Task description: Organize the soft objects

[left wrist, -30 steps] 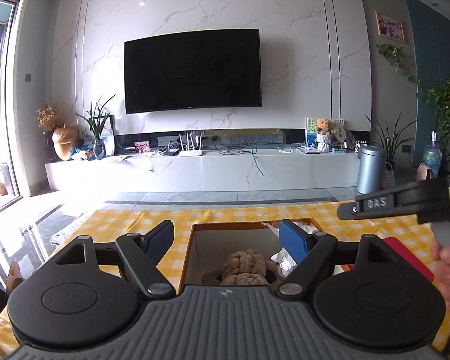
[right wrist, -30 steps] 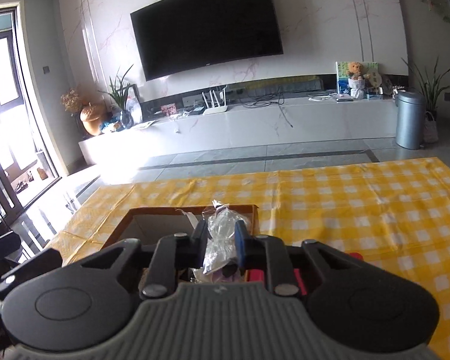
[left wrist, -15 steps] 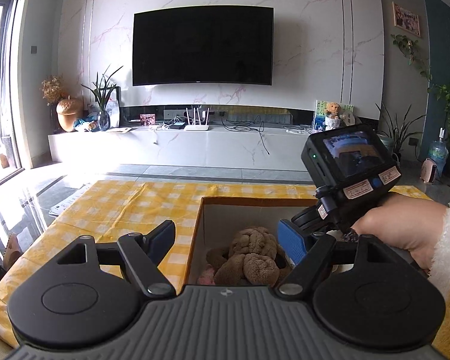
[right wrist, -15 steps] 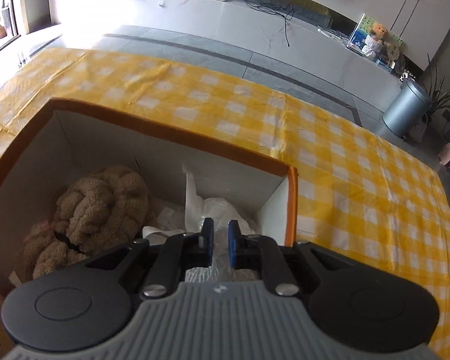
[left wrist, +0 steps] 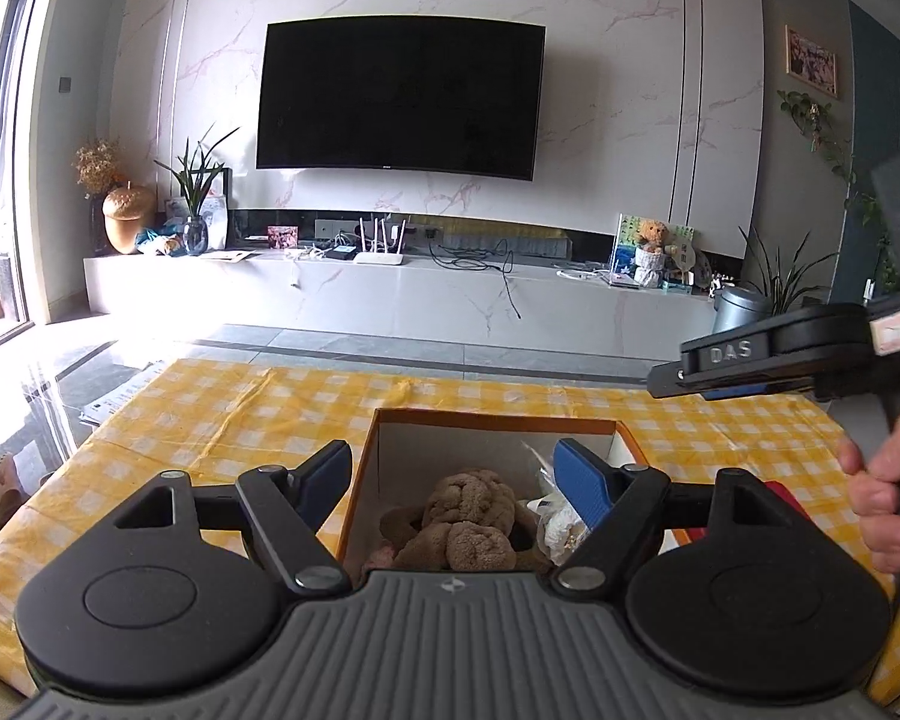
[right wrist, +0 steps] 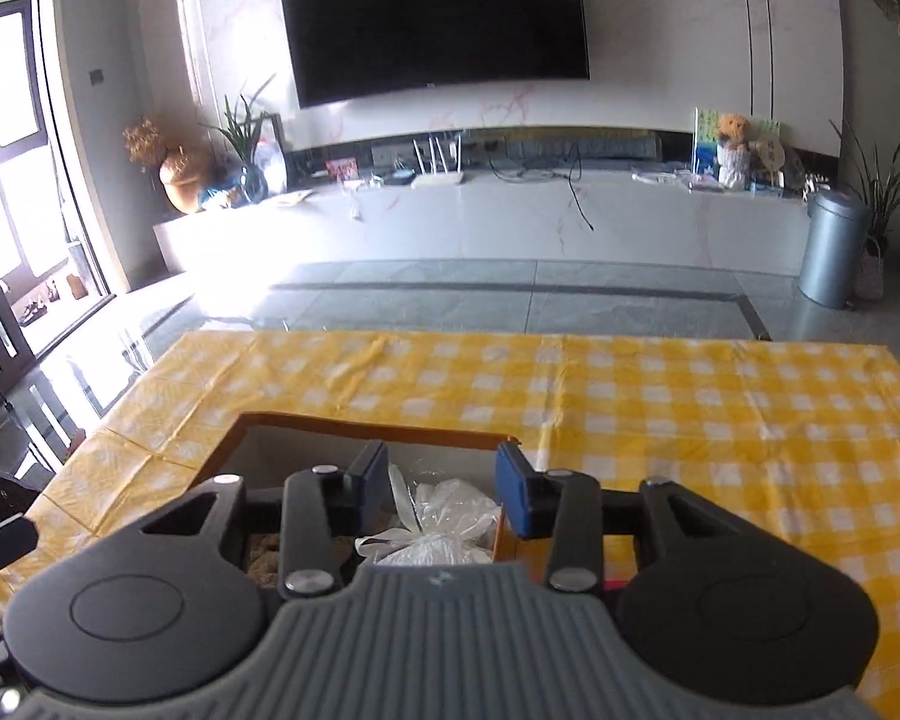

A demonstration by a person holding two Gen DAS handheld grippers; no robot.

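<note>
- Both grippers stood open and empty: left gripper (left wrist: 453,474), right gripper (right wrist: 441,486).
- Plastic-wrapped bundle (right wrist: 444,519) lay in the box (right wrist: 366,429), lower centre, beside the brown plush (left wrist: 465,519).
- Risk: the crinkly wrap could snag a blue fingertip (right wrist: 513,495) and lift out.

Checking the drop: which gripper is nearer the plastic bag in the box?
Right. The right gripper hangs open just above the plastic bag; the left gripper hovers open over the brown plush beside it.

- Left gripper (left wrist: 453,471): level, pointing forward, fingers spread wide, holding nothing.
- Right gripper (right wrist: 441,474): level, fingers parted, holding nothing.
- Right hand (left wrist: 885,480): bare, fingers curled around the right gripper's handle.
</note>
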